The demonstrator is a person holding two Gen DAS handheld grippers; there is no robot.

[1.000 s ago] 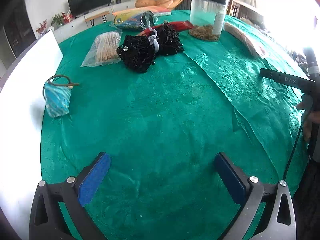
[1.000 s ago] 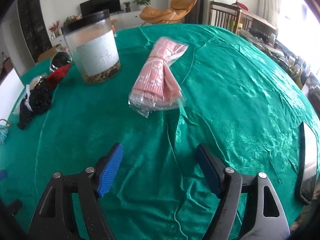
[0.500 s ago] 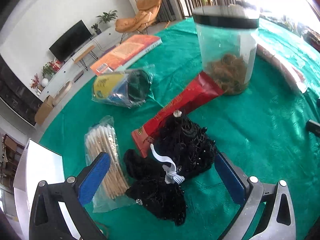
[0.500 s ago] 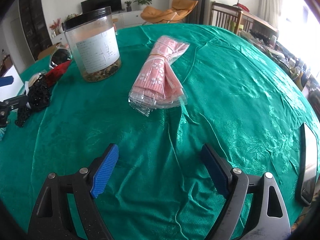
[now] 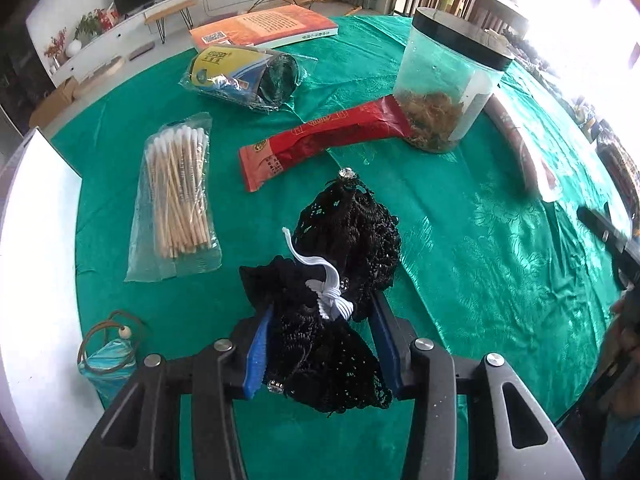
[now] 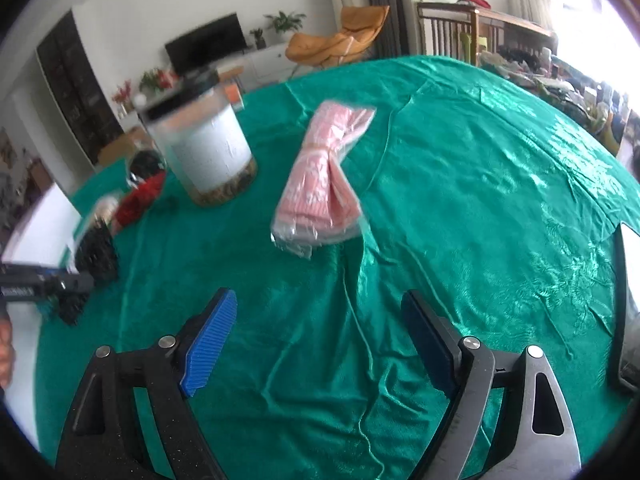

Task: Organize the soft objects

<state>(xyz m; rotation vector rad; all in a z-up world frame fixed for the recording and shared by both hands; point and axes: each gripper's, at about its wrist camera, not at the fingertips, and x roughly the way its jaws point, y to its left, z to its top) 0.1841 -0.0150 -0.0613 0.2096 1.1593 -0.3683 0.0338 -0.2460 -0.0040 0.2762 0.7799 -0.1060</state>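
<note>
A black lace bundle point(image 5: 344, 248) tied with a white band point(image 5: 328, 292) lies on the green tablecloth point(image 5: 480, 240). My left gripper point(image 5: 320, 340) is shut on its near end, its blue pads pressed into the lace. The bundle also shows blurred in the right wrist view point(image 6: 96, 248), beside the left gripper's tip. My right gripper point(image 6: 316, 340) is open and empty above the cloth. A pink fabric pack in clear plastic point(image 6: 324, 184) lies ahead of it.
A bag of cotton swabs point(image 5: 176, 196), a red packet point(image 5: 320, 140), a clear jar with a black lid point(image 5: 448, 80), a wrapped blue-yellow roll point(image 5: 244, 76), an orange book point(image 5: 264, 26) and a small teal pouch point(image 5: 108, 364) lie around. A white board point(image 5: 36, 280) borders the left.
My left gripper has moved in over the black lace bundle and shut on its near end. My right gripper has lifted and tilted a little and stays open.
</note>
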